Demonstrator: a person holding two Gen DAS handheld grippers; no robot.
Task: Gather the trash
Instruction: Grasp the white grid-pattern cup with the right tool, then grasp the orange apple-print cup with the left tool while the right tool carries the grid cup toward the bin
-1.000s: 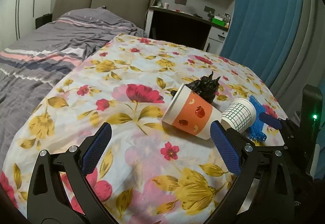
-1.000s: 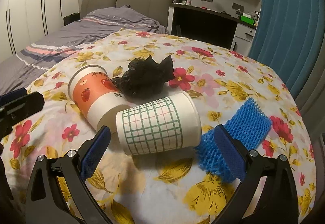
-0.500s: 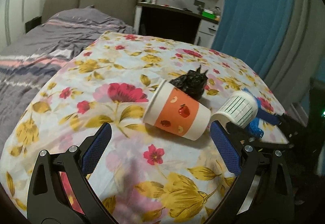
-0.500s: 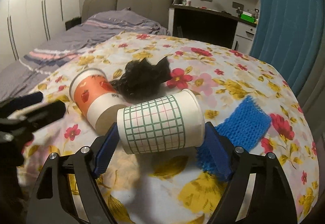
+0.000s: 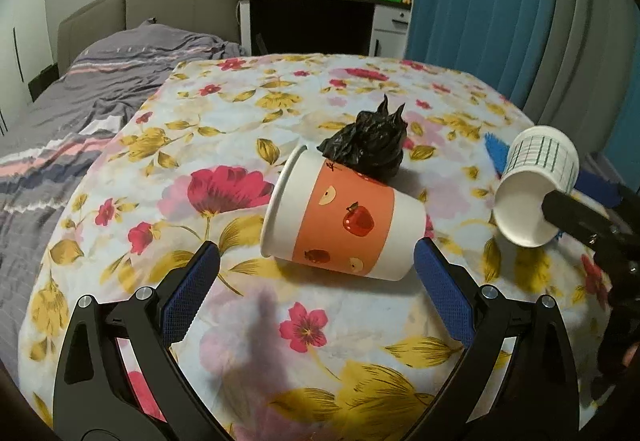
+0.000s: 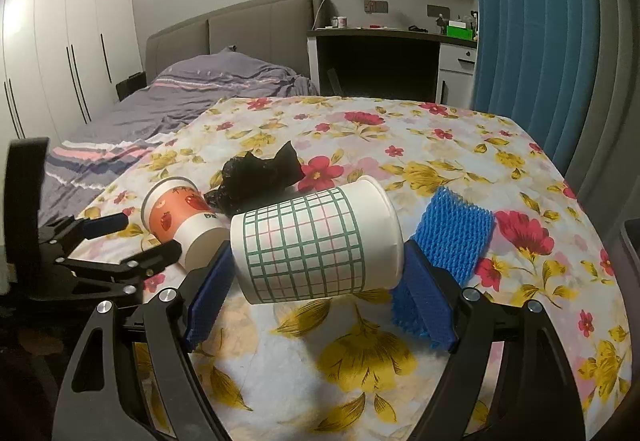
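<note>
Trash is spread across the flowered cloth [image 5: 224,321]. Orange cup [image 5: 344,225] lies on its side, mouth leftward, between the wide-open left gripper [image 5: 316,293] pads, unheld. Grid cup [image 6: 316,241] is clamped by the right gripper [image 6: 320,291], axis crosswise; thin walls may be crushed, or it may slip out.
</note>
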